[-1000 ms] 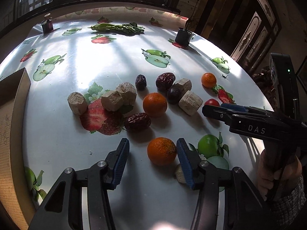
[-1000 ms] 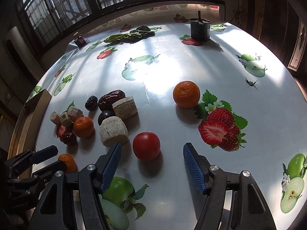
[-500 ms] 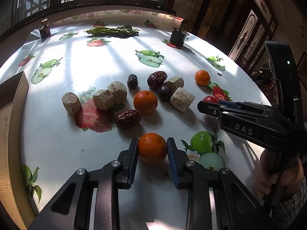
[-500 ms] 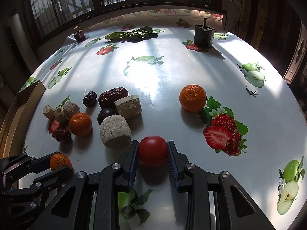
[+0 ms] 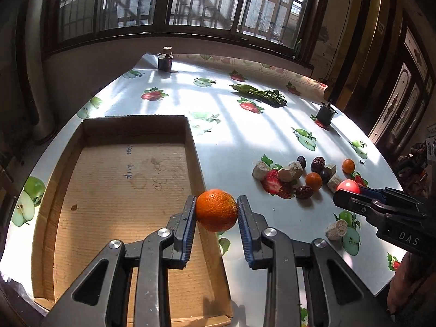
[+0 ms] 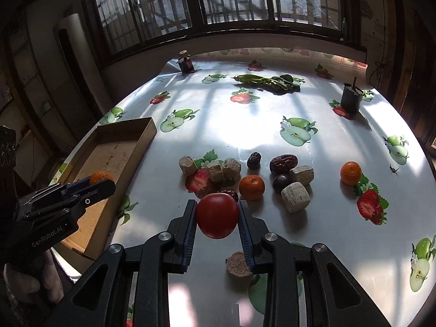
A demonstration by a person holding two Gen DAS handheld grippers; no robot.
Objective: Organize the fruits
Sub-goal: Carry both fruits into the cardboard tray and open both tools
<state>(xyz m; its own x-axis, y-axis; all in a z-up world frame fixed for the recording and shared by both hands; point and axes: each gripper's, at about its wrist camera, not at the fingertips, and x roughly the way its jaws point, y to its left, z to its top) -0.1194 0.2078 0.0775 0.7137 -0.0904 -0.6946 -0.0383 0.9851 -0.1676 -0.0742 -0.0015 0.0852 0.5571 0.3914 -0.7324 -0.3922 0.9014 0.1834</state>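
While your left gripper [image 5: 216, 211] pinches orange [image 5: 216, 209] above cardboard tray's [image 5: 122, 174] right edge, your right gripper [image 6: 217, 216] clamps tomato [image 6: 217, 215] above table [image 6: 340, 239].

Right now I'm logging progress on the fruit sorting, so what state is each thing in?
left gripper: shut on orange
orange: held off the table, by the box edge
right gripper: shut on tomato
tomato: held off the table
cardboard box: open, nothing inside
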